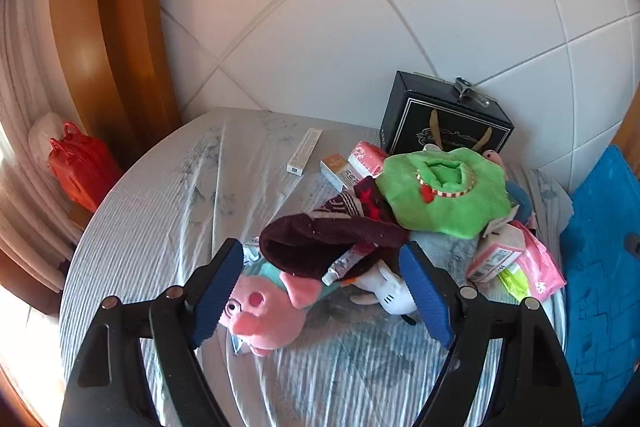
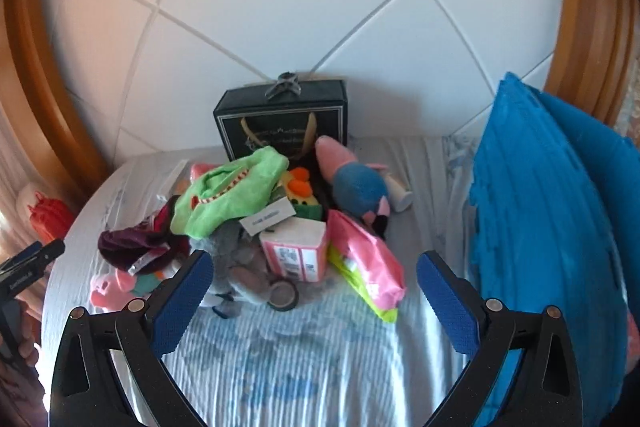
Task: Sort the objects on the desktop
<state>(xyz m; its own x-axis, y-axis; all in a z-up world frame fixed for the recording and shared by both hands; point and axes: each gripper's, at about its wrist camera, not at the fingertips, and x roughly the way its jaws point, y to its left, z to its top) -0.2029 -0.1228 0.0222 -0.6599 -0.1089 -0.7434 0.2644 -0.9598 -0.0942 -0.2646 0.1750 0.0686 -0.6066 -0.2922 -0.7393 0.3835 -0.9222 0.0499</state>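
Here our left gripper [image 1: 322, 293] stands spread wide, gripping nothing; the right gripper [image 2: 314, 297] likewise. Nearest, between the left pads, lies the soft pink plush pig [image 1: 262, 311]: light and squashy, so we judge the snout best. Beyond sits the rigid black gift box [image 1: 444, 121].

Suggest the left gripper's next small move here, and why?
Probably ease the left gripper down onto the maroon knit hat. Its jaws stand open and empty, the hat lies between them on top of the pink pig plush, and a small tube rests on the hat, so a slow grab avoids flicking it off.
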